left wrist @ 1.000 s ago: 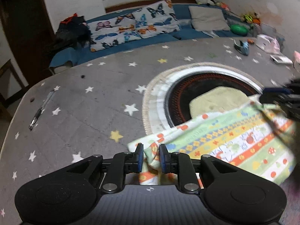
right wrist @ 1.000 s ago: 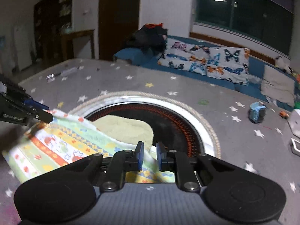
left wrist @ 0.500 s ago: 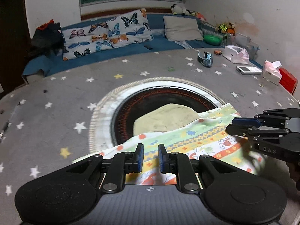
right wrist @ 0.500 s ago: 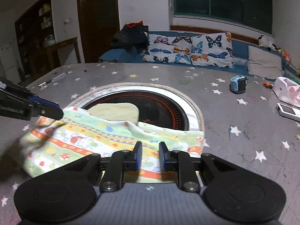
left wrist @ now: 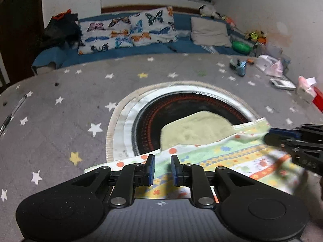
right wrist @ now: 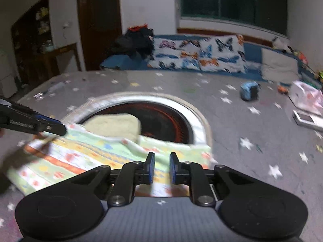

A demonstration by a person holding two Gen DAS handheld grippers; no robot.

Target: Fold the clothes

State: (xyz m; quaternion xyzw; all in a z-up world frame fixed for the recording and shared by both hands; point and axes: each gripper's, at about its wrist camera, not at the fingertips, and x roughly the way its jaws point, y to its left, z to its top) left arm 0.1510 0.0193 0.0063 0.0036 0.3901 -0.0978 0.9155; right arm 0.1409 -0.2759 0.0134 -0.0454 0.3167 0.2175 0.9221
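Note:
A colourful striped cloth (left wrist: pixel 238 159) lies flat on the grey star-patterned table, folded over, partly covering a pale green cloth (left wrist: pixel 193 129) on the round dark inset. My left gripper (left wrist: pixel 162 169) is over the cloth's near left edge, jaws slightly apart with nothing pinched. My right gripper (right wrist: pixel 162 167) is over the cloth's (right wrist: pixel 84 157) near right edge, jaws also slightly apart. Each gripper shows in the other's view, the right one (left wrist: pixel 298 143) and the left one (right wrist: pixel 34 123).
The round dark inset with a white rim (left wrist: pixel 129 121) sits mid-table. A blue tape dispenser (right wrist: pixel 249 92), tissue packs (left wrist: pixel 270 64), a white device (left wrist: pixel 282 83) and a red box (left wrist: pixel 318 100) lie at the right. A pen (left wrist: pixel 12 115) lies at the left edge. A blue sofa with butterfly pillows (left wrist: pixel 125 32) is behind.
Both grippers have let go of the cloth: the jaws that pinched its edge have opened a little. The cloth now lies flat on the table.

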